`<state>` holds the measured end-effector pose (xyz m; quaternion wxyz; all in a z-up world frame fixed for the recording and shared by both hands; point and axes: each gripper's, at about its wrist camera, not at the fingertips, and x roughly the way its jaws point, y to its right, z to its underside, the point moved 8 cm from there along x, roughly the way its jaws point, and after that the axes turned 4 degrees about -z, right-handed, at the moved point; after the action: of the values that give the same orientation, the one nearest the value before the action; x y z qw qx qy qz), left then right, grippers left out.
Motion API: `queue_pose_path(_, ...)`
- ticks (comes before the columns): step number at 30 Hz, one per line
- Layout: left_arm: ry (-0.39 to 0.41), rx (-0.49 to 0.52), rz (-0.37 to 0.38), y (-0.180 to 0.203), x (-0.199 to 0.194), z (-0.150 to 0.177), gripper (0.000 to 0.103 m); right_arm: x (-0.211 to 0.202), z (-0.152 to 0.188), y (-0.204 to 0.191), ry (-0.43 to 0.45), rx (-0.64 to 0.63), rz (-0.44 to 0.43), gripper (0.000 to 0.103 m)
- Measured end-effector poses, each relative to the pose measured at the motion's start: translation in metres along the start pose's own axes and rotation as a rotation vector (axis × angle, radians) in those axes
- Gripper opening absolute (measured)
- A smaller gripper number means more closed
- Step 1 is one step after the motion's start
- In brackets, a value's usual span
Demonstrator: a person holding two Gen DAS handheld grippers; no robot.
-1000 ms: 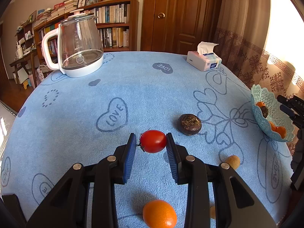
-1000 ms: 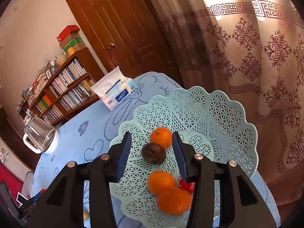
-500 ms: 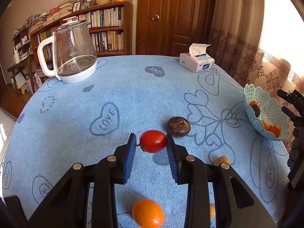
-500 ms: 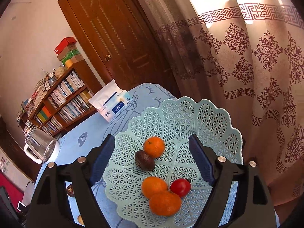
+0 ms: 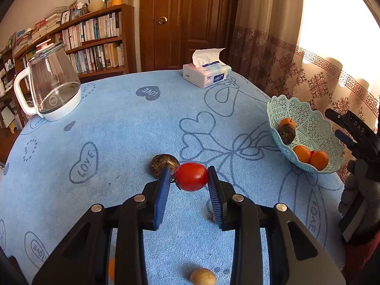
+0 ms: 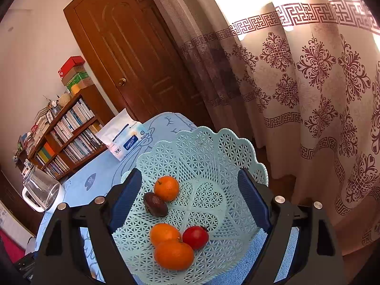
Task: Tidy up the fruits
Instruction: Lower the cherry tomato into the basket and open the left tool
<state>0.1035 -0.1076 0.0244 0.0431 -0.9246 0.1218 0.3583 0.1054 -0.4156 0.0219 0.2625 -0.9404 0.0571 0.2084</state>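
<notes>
My left gripper [image 5: 190, 178] is shut on a red tomato [image 5: 191, 177] and holds it above the blue tablecloth. Just behind it a dark brown fruit [image 5: 161, 163] lies on the cloth. The mint lattice basket [image 5: 308, 123] stands at the table's right edge. In the right wrist view my right gripper [image 6: 188, 174] hangs open over the basket [image 6: 213, 137] with nothing between its pads. Inside lie three oranges, a dark fruit [image 6: 155, 204] and a second red tomato [image 6: 195, 237]. The right gripper [image 5: 337, 124] also shows beside the basket in the left wrist view.
A glass kettle [image 5: 51, 87] stands far left and a tissue pack [image 5: 206, 73] at the far edge. A small tan fruit [image 5: 203, 276] and a partly hidden orange [image 5: 111, 268] lie near me. A gloved hand [image 5: 358, 190] is at the right, with curtains behind.
The right jaws have spread wide, and a red tomato now lies in the basket. My left gripper has carried its tomato to the right, nearer the basket.
</notes>
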Motion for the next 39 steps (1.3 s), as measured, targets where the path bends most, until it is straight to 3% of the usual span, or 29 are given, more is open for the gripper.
queue_pose_path(11, -0.001, 0.075, 0.123, 0.077, 0.024, -0.027, 0.033, -0.006, -0.001, 0.003, 0.042, 0.026, 0.012, 0.088)
queue_pose_path(18, 0.017, 0.145, 0.164, 0.119, 0.039, -0.041, 0.033, -0.006, -0.001, 0.005, 0.046, 0.039, 0.009, 0.088)
queue_pose_path(30, -0.011, 0.187, 0.195, 0.147, 0.059, -0.036, 0.034, -0.006, -0.002, 0.004, 0.047, 0.043, 0.005, 0.088)
queue_pose_path(36, -0.009, 0.157, 0.184, 0.134, 0.055, -0.037, 0.052, -0.007, -0.003, 0.006, 0.056, 0.053, 0.010, 0.088)
queue_pose_path(38, -0.003, 0.144, 0.178, 0.129, 0.053, -0.038, 0.067, -0.008, -0.003, 0.007, 0.058, 0.055, 0.013, 0.090)
queue_pose_path(39, 0.000, 0.138, 0.176, 0.127, 0.052, -0.039, 0.067, -0.008, -0.003, 0.008, 0.060, 0.057, 0.014, 0.093)
